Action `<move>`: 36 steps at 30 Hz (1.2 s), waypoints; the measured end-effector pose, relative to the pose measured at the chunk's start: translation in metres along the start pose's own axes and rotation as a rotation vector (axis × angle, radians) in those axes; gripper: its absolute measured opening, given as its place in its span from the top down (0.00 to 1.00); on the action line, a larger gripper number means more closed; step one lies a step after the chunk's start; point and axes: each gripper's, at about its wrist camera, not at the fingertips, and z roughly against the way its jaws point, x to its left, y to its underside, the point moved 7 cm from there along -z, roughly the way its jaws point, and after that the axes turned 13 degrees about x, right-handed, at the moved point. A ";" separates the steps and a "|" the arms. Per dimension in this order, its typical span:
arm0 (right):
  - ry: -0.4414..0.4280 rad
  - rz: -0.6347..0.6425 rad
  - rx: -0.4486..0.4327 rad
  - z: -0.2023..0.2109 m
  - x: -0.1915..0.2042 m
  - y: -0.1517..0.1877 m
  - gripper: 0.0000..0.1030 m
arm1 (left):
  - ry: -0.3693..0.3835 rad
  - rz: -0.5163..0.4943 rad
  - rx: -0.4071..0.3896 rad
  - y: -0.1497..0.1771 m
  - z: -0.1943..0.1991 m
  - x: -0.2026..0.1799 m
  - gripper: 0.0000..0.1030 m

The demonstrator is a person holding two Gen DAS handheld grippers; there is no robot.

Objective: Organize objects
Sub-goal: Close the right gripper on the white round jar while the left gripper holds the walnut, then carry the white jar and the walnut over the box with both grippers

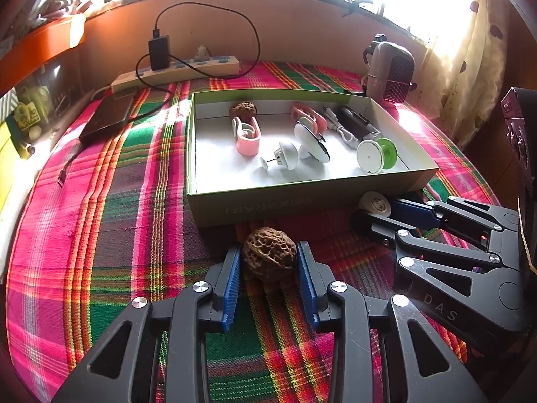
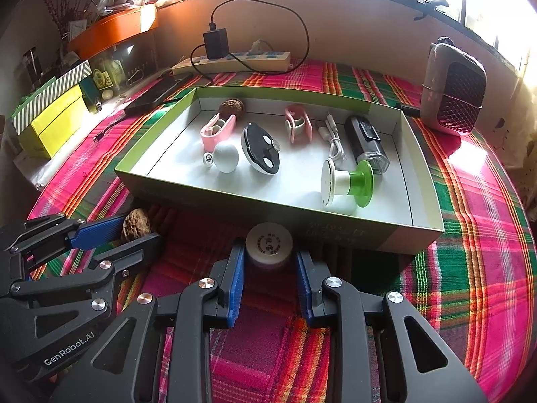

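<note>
My left gripper [image 1: 268, 258] is shut on a brown walnut [image 1: 269, 253] just in front of the green-sided box [image 1: 268, 203]; it also shows in the right wrist view [image 2: 136, 225]. My right gripper [image 2: 268, 258] has its blue pads on both sides of a small white round jar [image 2: 268, 245], right by the box's near wall; the jar also shows in the left wrist view [image 1: 375, 202]. The box holds another walnut [image 1: 242, 110], two pink clips, a white knob, a black-and-white oval device, a cable, a black light and a green-and-white spool [image 2: 347, 183].
The box stands on a plaid cloth [image 1: 117, 235]. A power strip [image 1: 178, 70] with a black charger and cable lies at the back. A dark phone [image 1: 109, 117] lies back left. A small speaker [image 2: 453, 97] stands back right. Yellow boxes [image 2: 50, 121] stand at the left.
</note>
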 end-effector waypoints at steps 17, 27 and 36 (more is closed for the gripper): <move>-0.026 -0.008 -0.010 0.003 0.001 0.003 0.72 | -0.004 -0.001 0.000 0.001 0.001 -0.001 0.71; -0.059 -0.013 -0.037 0.016 -0.003 -0.001 0.72 | -0.019 -0.016 -0.017 -0.005 0.012 0.000 0.71; -0.070 -0.027 -0.079 0.035 -0.016 -0.015 0.72 | -0.012 -0.017 -0.050 -0.018 0.027 0.000 0.71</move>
